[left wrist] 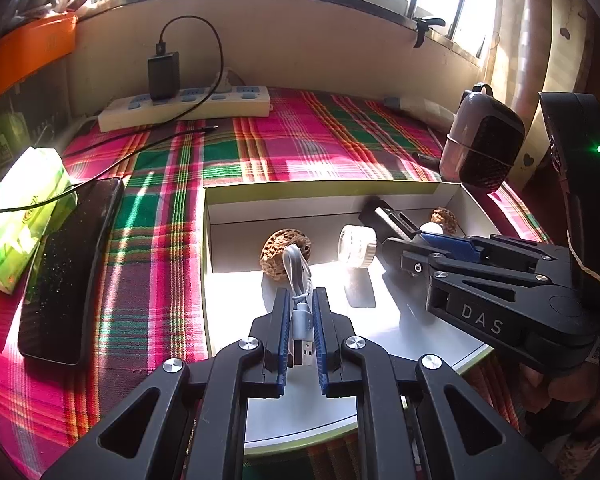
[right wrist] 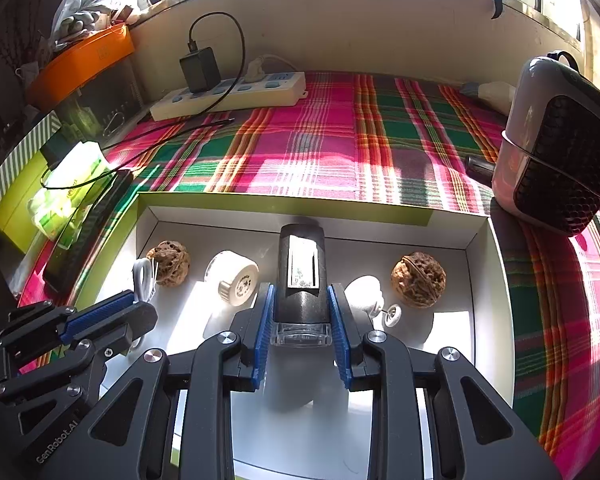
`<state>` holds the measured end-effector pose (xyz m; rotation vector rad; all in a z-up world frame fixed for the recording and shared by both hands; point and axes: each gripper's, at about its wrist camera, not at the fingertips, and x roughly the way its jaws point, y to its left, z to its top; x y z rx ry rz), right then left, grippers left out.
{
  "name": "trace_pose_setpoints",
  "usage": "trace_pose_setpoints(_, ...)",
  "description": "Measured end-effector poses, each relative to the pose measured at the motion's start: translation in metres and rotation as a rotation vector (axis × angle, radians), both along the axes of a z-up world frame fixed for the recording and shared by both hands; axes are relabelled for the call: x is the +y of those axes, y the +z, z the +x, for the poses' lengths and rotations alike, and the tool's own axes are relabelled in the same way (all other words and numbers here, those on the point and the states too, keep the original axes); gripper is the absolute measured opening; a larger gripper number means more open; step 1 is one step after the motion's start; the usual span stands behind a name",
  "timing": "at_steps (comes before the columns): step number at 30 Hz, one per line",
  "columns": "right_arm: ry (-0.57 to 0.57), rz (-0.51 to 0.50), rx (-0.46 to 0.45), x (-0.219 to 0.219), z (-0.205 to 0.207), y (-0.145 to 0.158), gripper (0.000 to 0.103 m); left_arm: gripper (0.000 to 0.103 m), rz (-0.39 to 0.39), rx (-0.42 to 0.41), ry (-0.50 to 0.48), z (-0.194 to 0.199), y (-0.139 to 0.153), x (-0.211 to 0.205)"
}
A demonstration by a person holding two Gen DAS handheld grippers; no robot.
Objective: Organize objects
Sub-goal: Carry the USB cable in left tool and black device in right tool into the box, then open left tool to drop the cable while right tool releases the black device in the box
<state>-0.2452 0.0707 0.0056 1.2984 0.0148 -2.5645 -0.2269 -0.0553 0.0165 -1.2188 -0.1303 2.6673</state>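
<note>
your left tool [left wrist: 300,320] is clenched on the silver plug end of a short usb cable [left wrist: 298,280], the connector pointing back toward the camera and the cord looping up ahead of the blue pads. you hold it over the near left part of the white box [right wrist: 496,280], just in front of the left walnut [left wrist: 286,254]; gripping the rigid plug and not the limp cord probably keeps it from swinging as it goes in.

your right tool [right wrist: 302,328] is grasping a black rectangular gadget [right wrist: 302,272] with a clear end, lengthwise along the fingers, its far end reaching toward the back wall of the box. it sits in the middle of the box, between the white round cap [right wrist: 236,278] on the left and a small white earbud-like piece [right wrist: 366,290] and the second walnut [right wrist: 418,280] on the right. that lengthwise hold seems meant to slot it into the free gap without knocking its neighbours.

whether either item already touches the box floor, i cannot tell. the box rests on the plaid cloth [right wrist: 332,140] over the desk.
</note>
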Motion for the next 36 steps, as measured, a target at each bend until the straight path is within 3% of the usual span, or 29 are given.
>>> trace_pose_setpoints(36, -0.004, -0.033, -0.005, 0.0044, -0.001, -0.003, 0.029, 0.011, 0.001, 0.0, 0.0, -0.0009, -0.0005, -0.0009)
